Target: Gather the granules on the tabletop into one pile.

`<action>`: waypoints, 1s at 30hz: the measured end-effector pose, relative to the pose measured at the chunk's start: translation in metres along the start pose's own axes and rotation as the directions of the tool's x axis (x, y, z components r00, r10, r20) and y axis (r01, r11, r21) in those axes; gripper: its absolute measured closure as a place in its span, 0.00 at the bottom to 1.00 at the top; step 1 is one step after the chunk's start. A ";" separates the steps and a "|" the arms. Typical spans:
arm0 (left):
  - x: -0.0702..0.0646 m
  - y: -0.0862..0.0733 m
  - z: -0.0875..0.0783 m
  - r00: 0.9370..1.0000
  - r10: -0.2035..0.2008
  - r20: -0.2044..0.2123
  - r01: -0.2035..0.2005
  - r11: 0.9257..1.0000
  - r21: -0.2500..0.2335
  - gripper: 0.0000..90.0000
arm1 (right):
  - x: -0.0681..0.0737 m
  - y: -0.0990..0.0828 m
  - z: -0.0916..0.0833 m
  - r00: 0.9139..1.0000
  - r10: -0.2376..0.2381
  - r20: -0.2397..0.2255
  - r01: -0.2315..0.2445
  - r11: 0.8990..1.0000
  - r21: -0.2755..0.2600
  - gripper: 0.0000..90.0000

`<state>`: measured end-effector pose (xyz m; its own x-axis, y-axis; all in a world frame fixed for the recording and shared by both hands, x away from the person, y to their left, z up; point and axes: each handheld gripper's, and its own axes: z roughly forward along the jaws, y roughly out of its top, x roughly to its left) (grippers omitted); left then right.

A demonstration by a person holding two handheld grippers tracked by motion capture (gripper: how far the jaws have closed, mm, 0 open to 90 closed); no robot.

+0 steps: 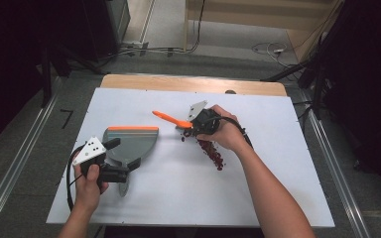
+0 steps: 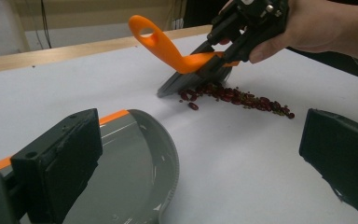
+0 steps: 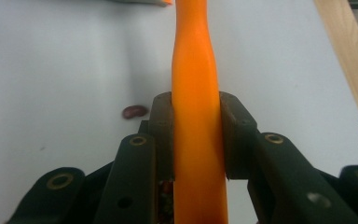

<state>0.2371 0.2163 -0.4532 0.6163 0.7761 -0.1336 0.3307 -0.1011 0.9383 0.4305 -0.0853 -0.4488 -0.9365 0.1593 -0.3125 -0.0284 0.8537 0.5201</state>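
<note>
Sweeping step: my right gripper (image 1: 194, 126) is clamped on the orange brush (image 2: 177, 53) at the near end of the beans (image 1: 211, 151), left gripper (image 1: 121, 159) seemingly closed on the dustpan (image 1: 131, 141) well apart, so next I drag the beans pan-ward.

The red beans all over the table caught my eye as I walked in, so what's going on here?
A person is sweeping up spilled red beans on the white table. The right gripper is shut on the orange handle of a small brush, whose bristles rest at the end of the bean trail. The left gripper holds a grey dustpan a little way off. No beans are in the pan yet.
</note>
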 end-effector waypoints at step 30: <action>-0.005 0.001 0.004 1.000 0.010 0.008 -0.010 1.000 0.007 0.00 | 0.042 -0.021 -0.036 0.991 -0.071 -0.109 0.069 0.997 -0.019 0.77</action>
<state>0.2370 0.2102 -0.4531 0.6253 0.7700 -0.1267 0.3293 -0.1132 0.9374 0.3790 -0.1144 -0.4446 -0.9647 0.0435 -0.2596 -0.0994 0.8530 0.5124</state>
